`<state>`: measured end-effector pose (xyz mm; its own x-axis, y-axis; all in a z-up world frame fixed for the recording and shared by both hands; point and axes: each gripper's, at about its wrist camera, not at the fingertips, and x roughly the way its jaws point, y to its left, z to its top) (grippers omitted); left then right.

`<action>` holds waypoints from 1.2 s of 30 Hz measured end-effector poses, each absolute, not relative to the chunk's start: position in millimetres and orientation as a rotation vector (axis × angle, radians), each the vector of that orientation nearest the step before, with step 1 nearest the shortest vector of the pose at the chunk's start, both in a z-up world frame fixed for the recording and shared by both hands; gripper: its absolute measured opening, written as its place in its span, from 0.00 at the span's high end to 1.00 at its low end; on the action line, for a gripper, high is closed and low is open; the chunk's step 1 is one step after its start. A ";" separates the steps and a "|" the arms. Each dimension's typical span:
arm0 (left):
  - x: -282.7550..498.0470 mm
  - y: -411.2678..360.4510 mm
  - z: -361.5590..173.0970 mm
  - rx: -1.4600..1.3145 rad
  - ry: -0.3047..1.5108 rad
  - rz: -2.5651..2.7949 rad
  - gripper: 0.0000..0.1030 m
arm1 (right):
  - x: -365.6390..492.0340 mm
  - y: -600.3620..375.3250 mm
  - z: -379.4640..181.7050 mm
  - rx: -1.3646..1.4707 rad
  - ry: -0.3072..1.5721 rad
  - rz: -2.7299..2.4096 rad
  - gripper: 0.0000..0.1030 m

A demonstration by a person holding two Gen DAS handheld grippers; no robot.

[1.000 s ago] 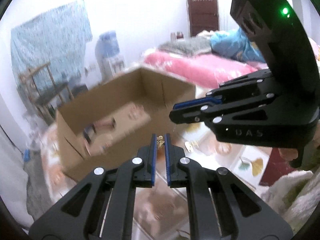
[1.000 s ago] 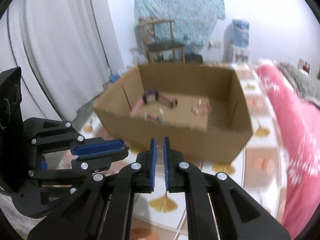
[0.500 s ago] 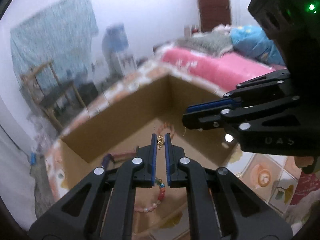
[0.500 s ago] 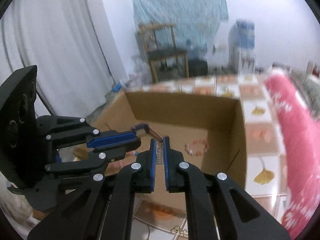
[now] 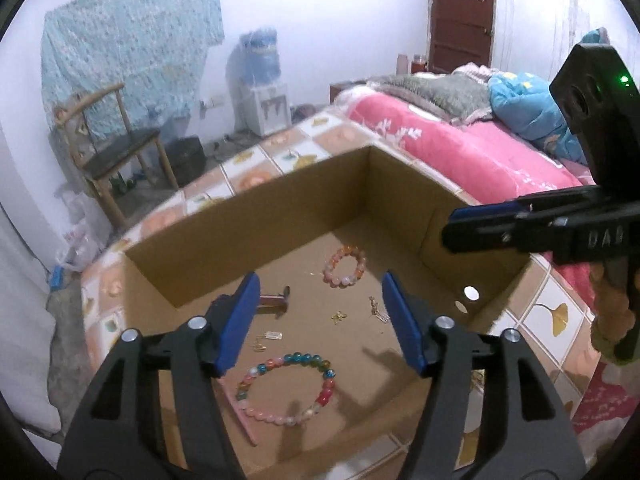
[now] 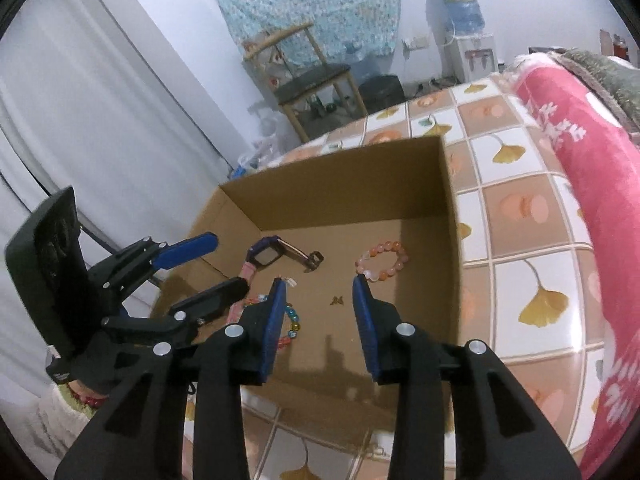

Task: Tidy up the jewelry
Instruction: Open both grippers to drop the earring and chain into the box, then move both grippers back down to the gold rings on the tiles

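An open cardboard box [image 5: 400,184] [image 6: 450,216] stands on a tiled cloth. On its floor lie a gold butterfly earring [image 5: 339,316] [image 6: 336,300], a second small earring [image 5: 378,309], an orange bead bracelet [image 5: 345,266] [image 6: 383,261], a multicoloured bead bracelet [image 5: 286,388] and a watch [image 6: 266,257]. My left gripper [image 5: 320,320] is open and empty above the box. My right gripper [image 6: 320,316] is open and empty above the box too; it also shows in the left wrist view [image 5: 480,224].
A pink-covered bed [image 5: 460,148] lies to the right of the box. A wooden chair [image 6: 316,76] and a water dispenser [image 6: 464,36] stand by the far wall. White curtains [image 6: 80,120] hang on the left.
Both grippers moved over the box and opened. The butterfly earring left my left gripper and the small earring left my right gripper; both now lie on the box floor.
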<state>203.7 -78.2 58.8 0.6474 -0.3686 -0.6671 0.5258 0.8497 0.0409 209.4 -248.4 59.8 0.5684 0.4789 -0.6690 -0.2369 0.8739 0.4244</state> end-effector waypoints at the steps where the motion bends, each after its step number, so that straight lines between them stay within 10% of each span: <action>1: 193.8 -75.5 64.5 0.246 0.674 -0.516 0.36 | 201.2 -252.0 65.3 0.305 0.849 0.425 0.65; 25: 74.4 -100.1 -21.4 0.229 0.801 -0.692 0.30 | 94.7 -282.3 7.3 0.256 0.988 0.314 0.51; 36: 75.6 -150.4 -46.1 0.379 0.775 -0.749 0.59 | 111.6 -261.6 -25.3 0.183 1.048 0.349 0.55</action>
<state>75.6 -150.4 -46.1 0.4797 -0.4646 -0.7444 0.7277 0.6846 0.0417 111.6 -261.6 -25.3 0.4512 0.3670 -0.8135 -0.1941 0.9301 0.3119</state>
